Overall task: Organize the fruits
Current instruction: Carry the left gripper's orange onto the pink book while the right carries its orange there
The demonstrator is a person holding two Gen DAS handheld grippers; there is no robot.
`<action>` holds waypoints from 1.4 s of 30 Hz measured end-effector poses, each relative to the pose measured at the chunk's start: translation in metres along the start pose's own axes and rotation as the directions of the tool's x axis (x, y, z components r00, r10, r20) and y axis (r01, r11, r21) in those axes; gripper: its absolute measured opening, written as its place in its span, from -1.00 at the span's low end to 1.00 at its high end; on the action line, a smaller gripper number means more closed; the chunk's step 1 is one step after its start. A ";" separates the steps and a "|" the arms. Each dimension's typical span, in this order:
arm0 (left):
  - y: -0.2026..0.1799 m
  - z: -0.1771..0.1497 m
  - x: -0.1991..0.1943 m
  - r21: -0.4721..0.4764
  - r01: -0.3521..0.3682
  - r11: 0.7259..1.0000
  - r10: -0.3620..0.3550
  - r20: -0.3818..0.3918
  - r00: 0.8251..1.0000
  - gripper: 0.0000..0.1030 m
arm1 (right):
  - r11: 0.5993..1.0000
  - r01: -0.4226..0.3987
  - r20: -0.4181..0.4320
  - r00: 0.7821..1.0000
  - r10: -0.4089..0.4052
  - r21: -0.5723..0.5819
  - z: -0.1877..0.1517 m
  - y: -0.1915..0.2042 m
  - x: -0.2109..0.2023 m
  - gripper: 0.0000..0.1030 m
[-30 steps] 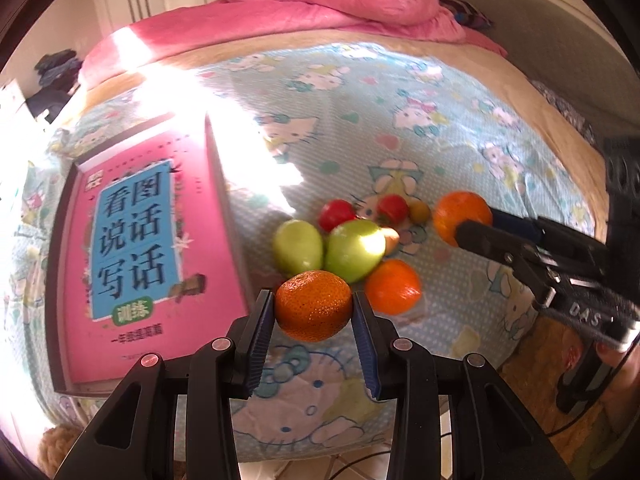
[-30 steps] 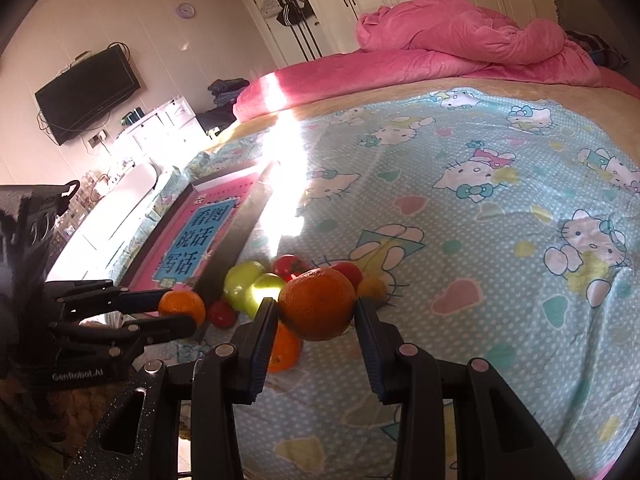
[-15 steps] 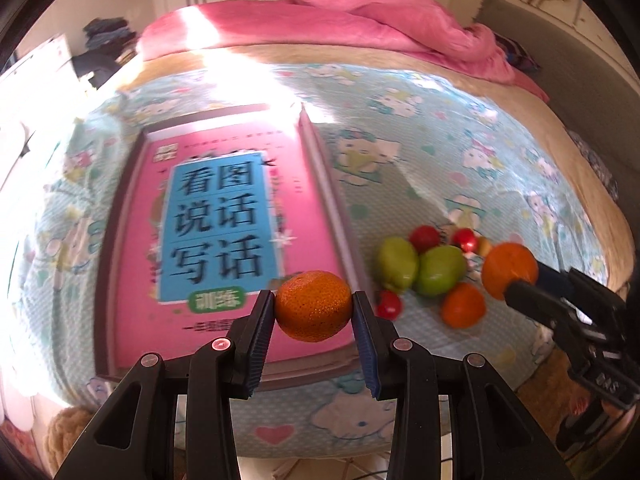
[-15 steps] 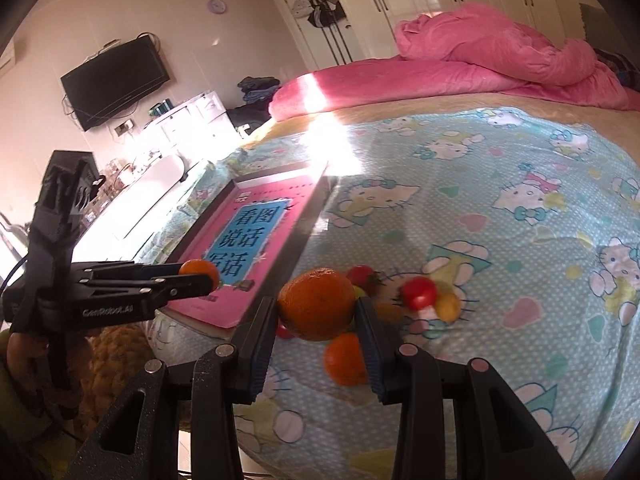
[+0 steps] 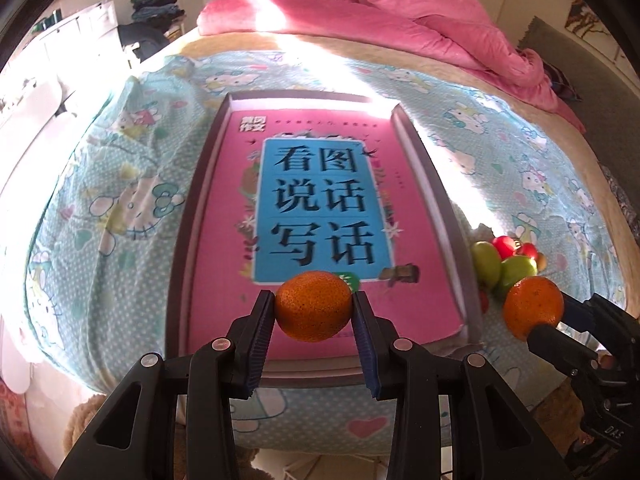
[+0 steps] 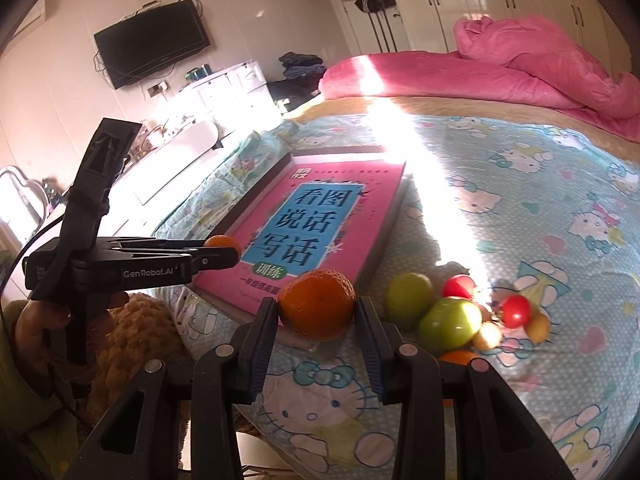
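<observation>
Left wrist view: I am holding 1 orange (image 5: 313, 306) in my left claw (image 5: 314, 312) over the pink book (image 5: 320, 216) in its tray (image 5: 188, 216), while my right claw (image 6: 316, 314) is gripping another orange (image 6: 317, 304) beside it. Released here, either could roll off the slick cover toward the bed (image 5: 100, 200) edge.

Left gripper (image 5: 314, 306) fills the bottom centre of its own view, jaws clamped on an orange (image 5: 313, 305). Right gripper (image 6: 317, 310) sits bottom centre of its view, also pinching an orange (image 6: 317, 309). A hand (image 6: 60, 314) grips the left gripper's handle at lower left.
</observation>
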State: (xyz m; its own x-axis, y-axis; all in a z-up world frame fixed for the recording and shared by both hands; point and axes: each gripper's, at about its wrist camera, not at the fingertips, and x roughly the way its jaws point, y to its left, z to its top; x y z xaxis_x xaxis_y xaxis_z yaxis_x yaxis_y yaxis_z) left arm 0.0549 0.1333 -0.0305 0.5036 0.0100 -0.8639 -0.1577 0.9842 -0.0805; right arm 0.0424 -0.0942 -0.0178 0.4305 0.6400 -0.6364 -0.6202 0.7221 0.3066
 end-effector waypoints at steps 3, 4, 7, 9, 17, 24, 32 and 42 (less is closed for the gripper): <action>0.012 -0.004 0.009 -0.014 -0.011 1.000 0.011 -0.024 1.000 -0.22 | 1.000 -0.006 -0.022 1.000 0.006 -0.017 0.000 0.009 0.010 -0.22; 0.017 -0.005 0.013 -0.023 -0.013 1.000 0.012 -0.036 0.999 -0.22 | 1.000 -0.006 -0.029 1.000 0.005 -0.023 0.000 0.012 0.014 -0.22; 0.029 -0.008 0.021 -0.041 -0.020 0.999 0.017 -0.059 0.998 -0.22 | 0.999 0.000 -0.053 0.999 -0.002 -0.037 -0.001 0.017 0.025 -0.22; 0.034 -0.009 0.025 -0.050 -0.025 0.998 0.022 -0.067 0.998 -0.22 | 0.999 0.002 -0.064 0.998 -0.005 -0.044 -0.002 0.020 0.031 -0.22; 0.041 -0.009 0.030 -0.044 -0.026 0.999 0.023 -0.070 0.997 -0.22 | 0.998 0.009 -0.103 0.995 -0.015 -0.059 0.001 0.029 0.053 -0.22; 0.047 -0.012 0.029 -0.030 -0.054 0.998 0.051 -0.076 0.996 -0.19 | 0.998 0.028 -0.149 0.988 -0.038 -0.064 -0.005 0.036 0.074 -0.22; 0.053 -0.013 0.029 -0.025 -0.068 0.997 0.066 -0.077 0.995 -0.20 | 0.998 0.032 -0.161 0.986 -0.039 -0.045 -0.006 0.036 0.078 -0.22; 0.068 -0.009 0.028 -0.056 -0.070 0.996 0.066 -0.064 0.996 -0.21 | 0.999 0.031 -0.171 0.985 -0.033 -0.012 -0.008 0.040 0.079 -0.22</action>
State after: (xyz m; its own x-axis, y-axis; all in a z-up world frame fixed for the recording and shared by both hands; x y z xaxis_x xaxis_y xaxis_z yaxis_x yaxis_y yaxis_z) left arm 0.0506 0.1992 -0.0644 0.4367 0.0637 -0.8973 -0.2396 0.9697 -0.0478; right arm 0.0466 -0.0167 -0.0618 0.3318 0.5614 -0.7581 -0.6140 0.7386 0.2782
